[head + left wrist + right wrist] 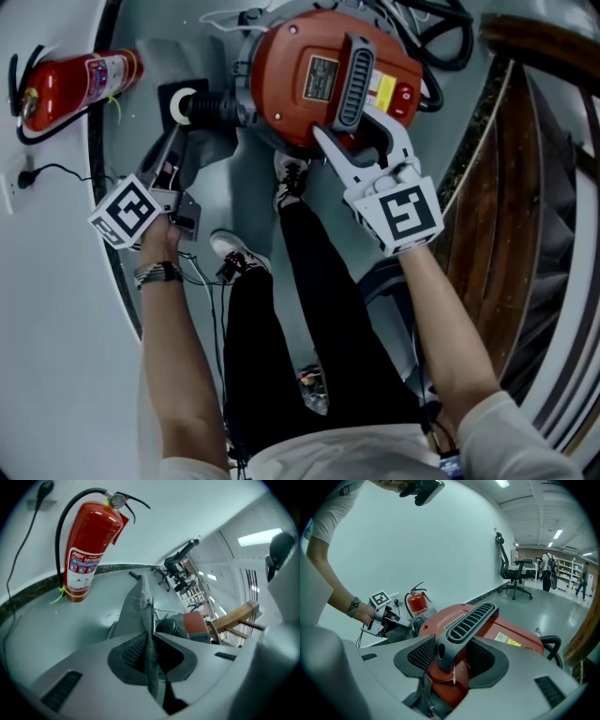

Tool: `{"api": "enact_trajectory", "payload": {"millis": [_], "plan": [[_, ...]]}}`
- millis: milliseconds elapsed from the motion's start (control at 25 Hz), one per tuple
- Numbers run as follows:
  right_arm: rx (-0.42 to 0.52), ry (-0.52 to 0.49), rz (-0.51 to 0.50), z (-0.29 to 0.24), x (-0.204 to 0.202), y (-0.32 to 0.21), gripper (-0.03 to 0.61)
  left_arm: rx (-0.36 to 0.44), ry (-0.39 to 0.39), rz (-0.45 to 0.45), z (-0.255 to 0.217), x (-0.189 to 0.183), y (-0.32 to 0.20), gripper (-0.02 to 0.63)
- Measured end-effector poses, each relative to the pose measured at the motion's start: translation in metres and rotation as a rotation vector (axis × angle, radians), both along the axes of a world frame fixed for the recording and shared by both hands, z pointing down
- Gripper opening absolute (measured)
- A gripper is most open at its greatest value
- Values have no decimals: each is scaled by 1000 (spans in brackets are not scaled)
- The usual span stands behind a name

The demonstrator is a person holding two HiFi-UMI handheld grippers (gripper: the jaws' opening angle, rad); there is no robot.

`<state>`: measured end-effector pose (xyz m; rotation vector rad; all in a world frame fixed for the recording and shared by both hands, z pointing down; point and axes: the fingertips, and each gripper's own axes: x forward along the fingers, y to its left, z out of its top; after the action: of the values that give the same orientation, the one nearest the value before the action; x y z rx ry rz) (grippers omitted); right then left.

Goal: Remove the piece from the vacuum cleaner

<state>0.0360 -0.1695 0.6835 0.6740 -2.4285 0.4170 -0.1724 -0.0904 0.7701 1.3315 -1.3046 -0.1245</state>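
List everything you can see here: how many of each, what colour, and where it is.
vacuum cleaner: one, red, on the floor ahead of the feet
handle: one, grey, on top of the vacuum cleaner
hose: one, black, beyond the vacuum cleaner
flat piece: one, grey, at the vacuum cleaner's left side
fire extinguisher: one, red, against the white wall
plug: one, black, on the wall
office chair: one, black, far across the room
wooden boards: several, brown, at right
shoes: two, pale
left gripper: pale grey, shut on the flat piece
right gripper: pale grey, shut on the handle
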Motion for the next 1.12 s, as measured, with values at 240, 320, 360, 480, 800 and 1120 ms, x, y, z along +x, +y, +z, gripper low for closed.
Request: {"api": "enact_trajectory", "payload": {"millis": [240, 320, 360, 480, 800, 1120], "plan": [[2, 1, 7, 0, 0, 0, 218, -15, -174, 117, -2, -11, -2, 26], [-2, 1, 9, 1, 0, 1, 218, -32, -218, 137, -6, -19, -1, 26], [-5, -1, 9, 1, 0, 1, 218, -42, -245, 151, -7, -23, 0, 27], [-6, 1, 7, 0, 2, 0, 218, -67, -334, 220, -14, -28, 4, 26], [-18, 98, 114, 6, 17, 10, 218, -107, -479, 311, -55, -50, 38, 26], [-83, 98, 195, -20, 44, 40, 216, -77, -516, 343, -108, -54, 71, 26]]}}
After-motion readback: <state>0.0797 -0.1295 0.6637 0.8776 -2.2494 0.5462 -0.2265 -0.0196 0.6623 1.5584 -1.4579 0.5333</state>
